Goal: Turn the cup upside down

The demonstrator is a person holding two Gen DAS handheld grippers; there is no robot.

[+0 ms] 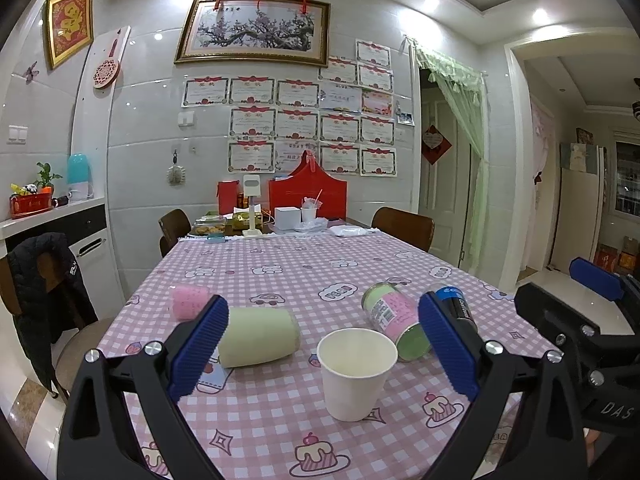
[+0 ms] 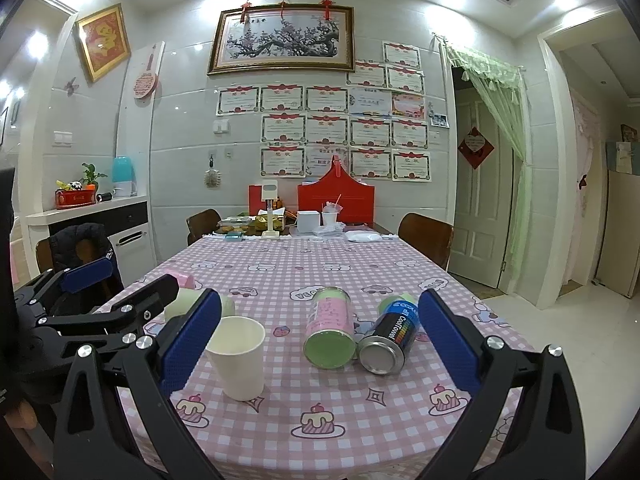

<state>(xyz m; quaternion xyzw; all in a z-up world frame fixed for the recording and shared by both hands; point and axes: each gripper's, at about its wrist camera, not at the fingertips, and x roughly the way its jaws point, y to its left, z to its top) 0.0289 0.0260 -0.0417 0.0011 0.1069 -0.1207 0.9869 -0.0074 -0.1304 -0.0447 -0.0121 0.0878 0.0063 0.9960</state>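
Blue-padded fingers of the left gripper point(image 1: 324, 344) are seen nearest the lens in the left wrist view, spread wide apart with nothing pinched between them. The right gripper point(image 2: 320, 344) is likewise held spread in its own view, its pads clear of every object.

Both are held above the table point(image 1: 280, 280), which is covered by a pink-and-white checked cloth printed with cakes and bears. Two brown chairs point(image 1: 404, 226) are set at its far end, and a third at the left is draped with a black jacket point(image 1: 44, 292).

A pale green roll point(image 1: 260, 336) is laid on its side to the left of the centre, partly hidden behind the left gripper's left finger. A pink roll point(image 1: 188, 300) is placed just behind it.

The white paper cup point(image 1: 356, 372) is stood upright, mouth up, on the cloth between the left gripper's fingers but untouched by them. In the right wrist view the cup point(image 2: 238, 356) is seen just beside the left finger of the right gripper.

A green and pink can point(image 2: 330, 328) is laid on its side to the right of the cup, and a dark blue can point(image 2: 390, 336) is laid beside it, the two apparently touching.
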